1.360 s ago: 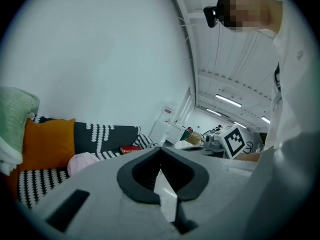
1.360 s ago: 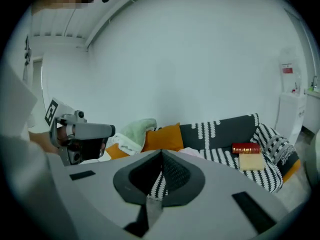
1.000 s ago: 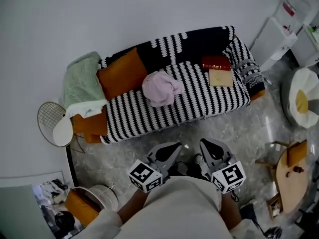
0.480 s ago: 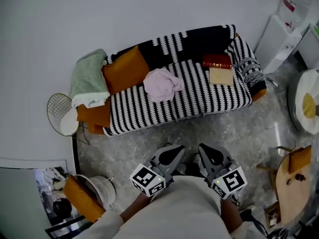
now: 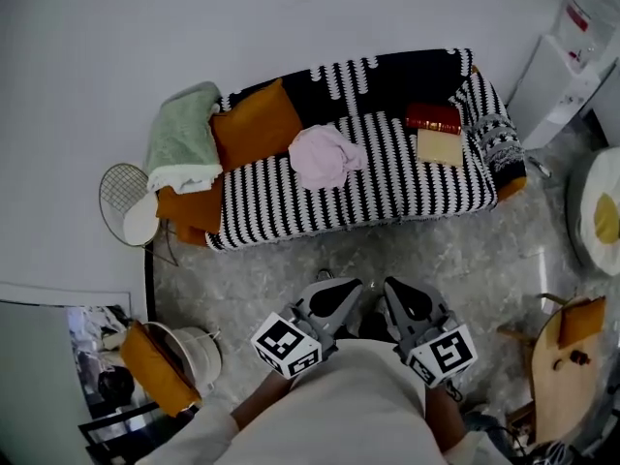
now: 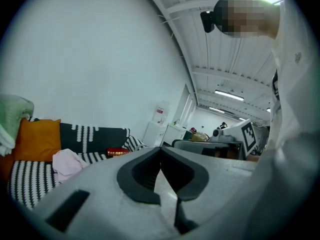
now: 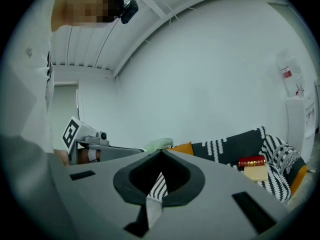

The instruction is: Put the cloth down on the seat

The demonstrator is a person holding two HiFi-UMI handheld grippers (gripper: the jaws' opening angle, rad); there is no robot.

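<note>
While jaws seem closed, cloth [image 5: 325, 155] lies well apart.

A plain white wall [image 5: 291, 17] rises behind the black-and-white striped sofa [image 5: 387, 182]. Grey marbled floor [image 5: 387, 260] lies before it, with a round wooden table [image 5: 557, 376] at right.

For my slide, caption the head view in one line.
Pink cloth lies crumpled on the striped sofa seat; left tongs and right tongs, shut and empty, hover over the floor.

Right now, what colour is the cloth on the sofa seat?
The cloth is pale pink, clearest in the head view.
</note>
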